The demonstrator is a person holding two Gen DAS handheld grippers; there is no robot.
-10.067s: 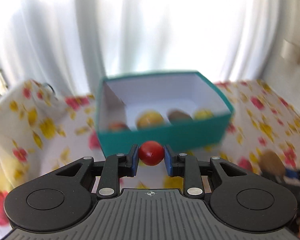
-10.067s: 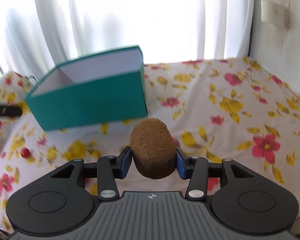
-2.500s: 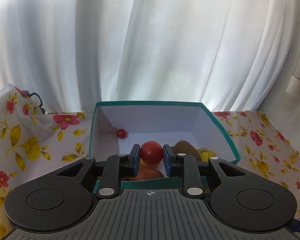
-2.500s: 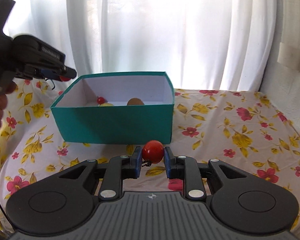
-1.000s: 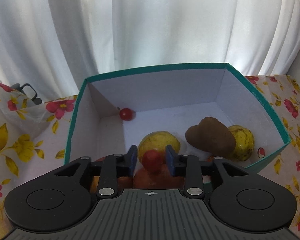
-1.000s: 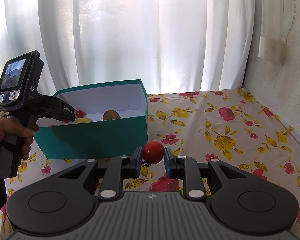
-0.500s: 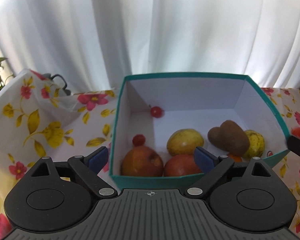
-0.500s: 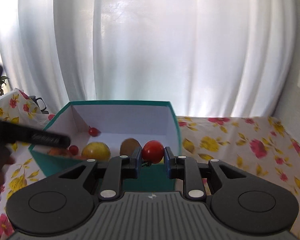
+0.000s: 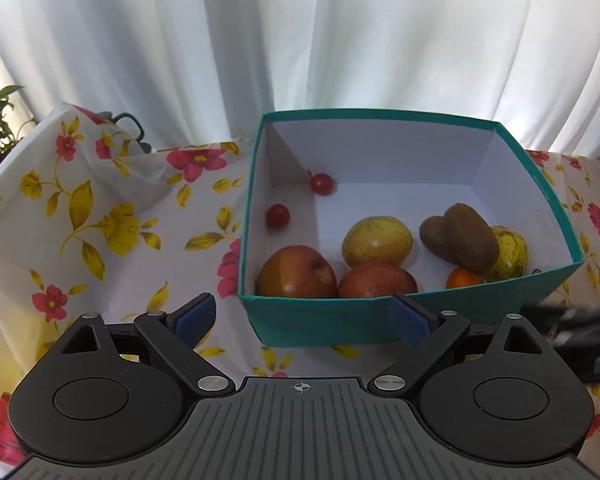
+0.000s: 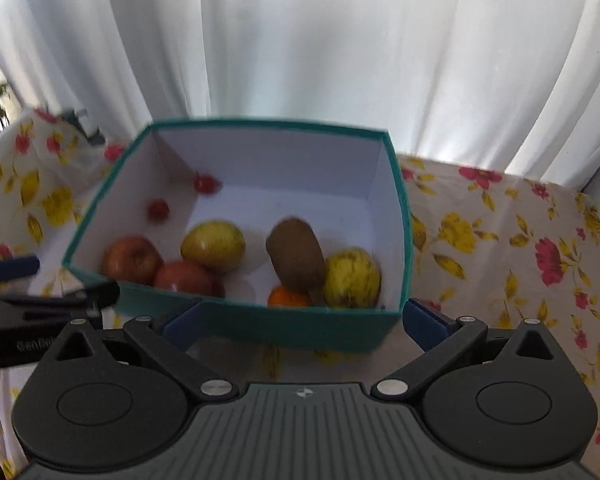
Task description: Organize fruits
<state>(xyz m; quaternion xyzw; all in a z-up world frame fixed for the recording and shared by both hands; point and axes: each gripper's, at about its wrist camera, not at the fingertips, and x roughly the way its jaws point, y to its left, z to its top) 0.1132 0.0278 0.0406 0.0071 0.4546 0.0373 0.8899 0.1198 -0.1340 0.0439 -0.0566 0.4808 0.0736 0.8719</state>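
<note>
The box (image 9: 400, 320) sits on the table (image 9: 112, 264) before the curtain (image 9: 300, 40); apples (image 9: 296, 272), kiwis (image 9: 470, 238) and tomatoes (image 9: 278, 216) lie inside.

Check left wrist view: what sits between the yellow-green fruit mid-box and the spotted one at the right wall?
Two brown kiwis, overlapping, lie between the yellow-green fruit and the spotted fruit. Left wrist view shows it.

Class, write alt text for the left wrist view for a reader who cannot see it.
A teal box on a floral tablecloth holds apples, kiwis, a small orange fruit and two cherry tomatoes. The left tongs stand open and empty before it.
</note>
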